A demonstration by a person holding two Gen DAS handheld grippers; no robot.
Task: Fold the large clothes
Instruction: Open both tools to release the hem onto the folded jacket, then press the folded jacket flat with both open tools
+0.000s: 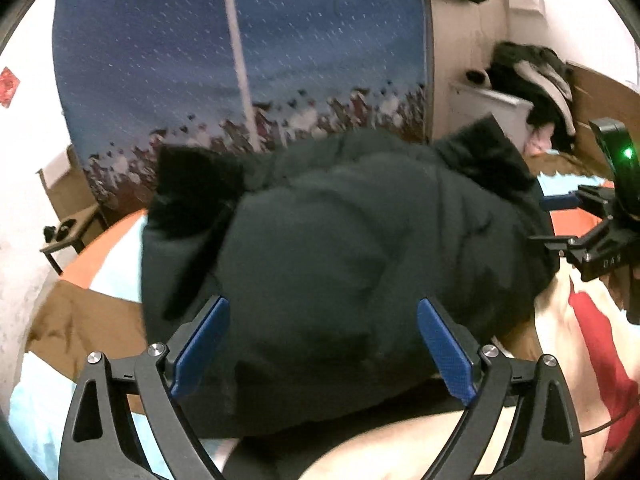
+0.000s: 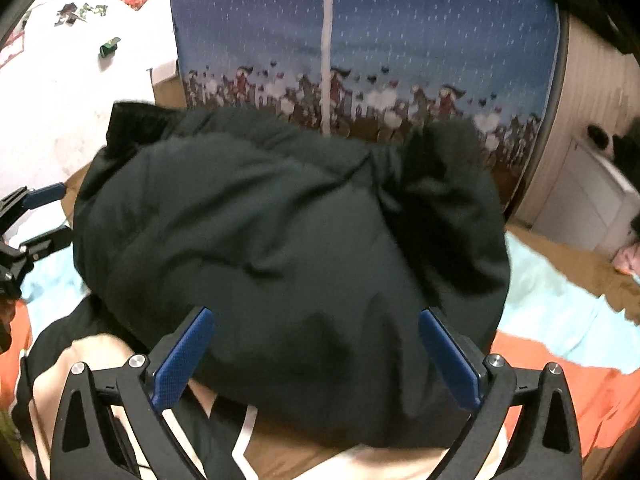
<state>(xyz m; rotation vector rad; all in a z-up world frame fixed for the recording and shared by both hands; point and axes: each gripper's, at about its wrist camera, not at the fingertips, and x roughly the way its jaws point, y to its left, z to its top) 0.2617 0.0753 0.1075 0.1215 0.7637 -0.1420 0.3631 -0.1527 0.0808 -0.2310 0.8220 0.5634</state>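
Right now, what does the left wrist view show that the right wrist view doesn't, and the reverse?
Only the left wrist view: a pile of dark and light clothes on a white cabinet, a small dark side table, and the right gripper entering at its right edge.

Only the right wrist view: paper cutouts on the white wall, and the left gripper at its left edge.

Both: the bulky black jacket bunched on the orange, blue and brown bedding, the blue printed curtain behind, and wide-open blue-padded jaws holding nothing.
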